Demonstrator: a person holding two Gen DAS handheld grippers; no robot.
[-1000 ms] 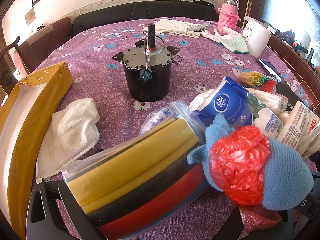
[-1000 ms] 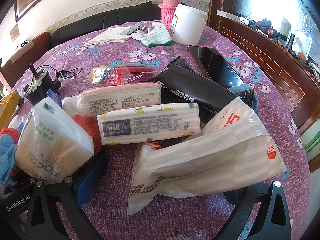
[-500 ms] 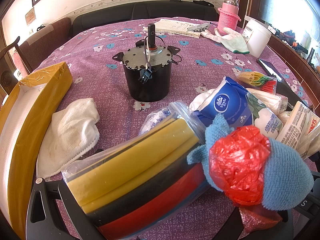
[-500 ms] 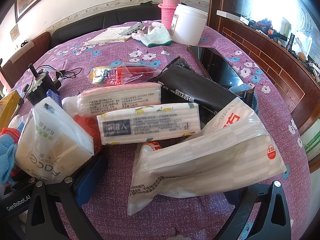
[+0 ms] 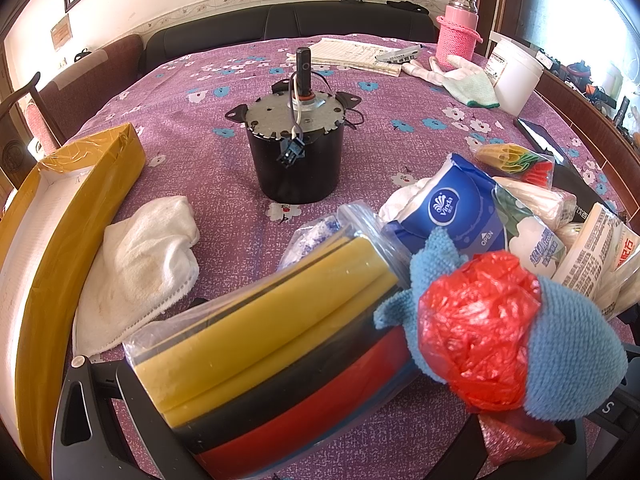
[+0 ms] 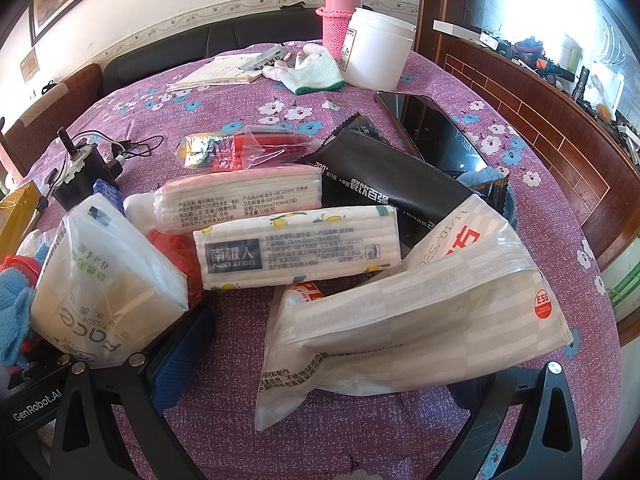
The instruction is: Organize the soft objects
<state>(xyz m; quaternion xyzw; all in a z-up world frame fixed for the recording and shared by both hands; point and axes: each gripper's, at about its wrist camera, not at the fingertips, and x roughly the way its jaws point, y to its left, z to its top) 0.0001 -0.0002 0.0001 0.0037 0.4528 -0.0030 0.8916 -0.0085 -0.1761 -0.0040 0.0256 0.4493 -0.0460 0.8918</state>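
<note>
Both my cameras sit low and close over the purple table [image 5: 224, 208], looking across it toward the sofa [image 5: 320, 20]. Both see the black motor [image 5: 296, 156], pink bottle [image 6: 340, 8] and white tub [image 6: 376, 52].

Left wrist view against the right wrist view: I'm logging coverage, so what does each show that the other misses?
Only the left wrist view shows the crumpled white towel and the clear bag of yellow, black and red tubes. Only the right shows the black foil pouch and the big white plastic bag. Both show the black cylindrical motor and the pink flask.
</note>
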